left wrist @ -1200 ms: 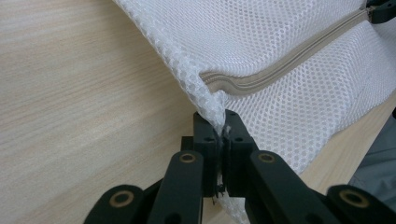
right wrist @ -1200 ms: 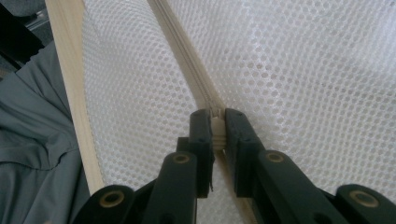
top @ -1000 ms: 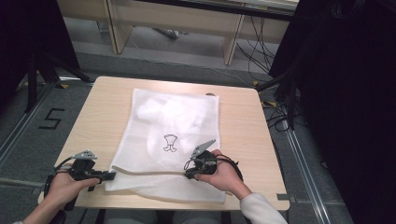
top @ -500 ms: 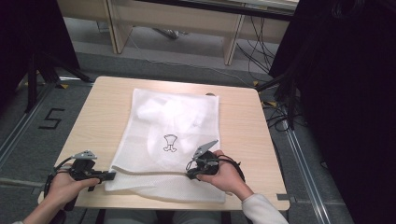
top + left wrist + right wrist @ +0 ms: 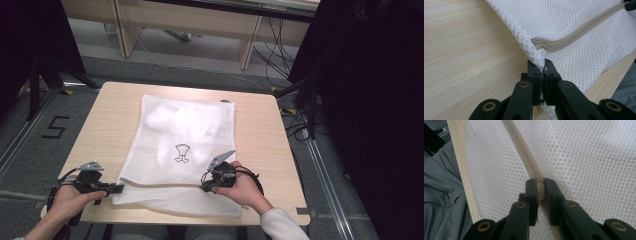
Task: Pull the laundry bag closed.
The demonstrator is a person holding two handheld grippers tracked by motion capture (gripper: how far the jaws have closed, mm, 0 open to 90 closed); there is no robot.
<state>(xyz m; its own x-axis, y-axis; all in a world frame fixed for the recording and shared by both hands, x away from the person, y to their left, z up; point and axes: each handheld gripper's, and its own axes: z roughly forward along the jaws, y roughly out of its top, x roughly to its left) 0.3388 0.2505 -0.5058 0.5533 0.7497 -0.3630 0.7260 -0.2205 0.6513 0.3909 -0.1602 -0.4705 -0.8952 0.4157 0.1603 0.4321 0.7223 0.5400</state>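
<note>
Mesh laundry bag (image 5: pixel 185 145): white, lies flat on the wooden desk (image 5: pixel 260 135), its zipped end toward the person, a small dark emblem printed at mid-bag
Zipper (image 5: pixel 160 184): beige, runs across the bag's near end between the two tools
Left tool (image 5: pixel 116 188): jaws together, clamped on the bag's near left corner (image 5: pixel 539 58) just where the zipper ends
Right tool (image 5: pixel 206 183): jaws pinched on the zipper slider (image 5: pixel 540 187), held by the right hand (image 5: pixel 245 187) near the desk's front edge
</note>
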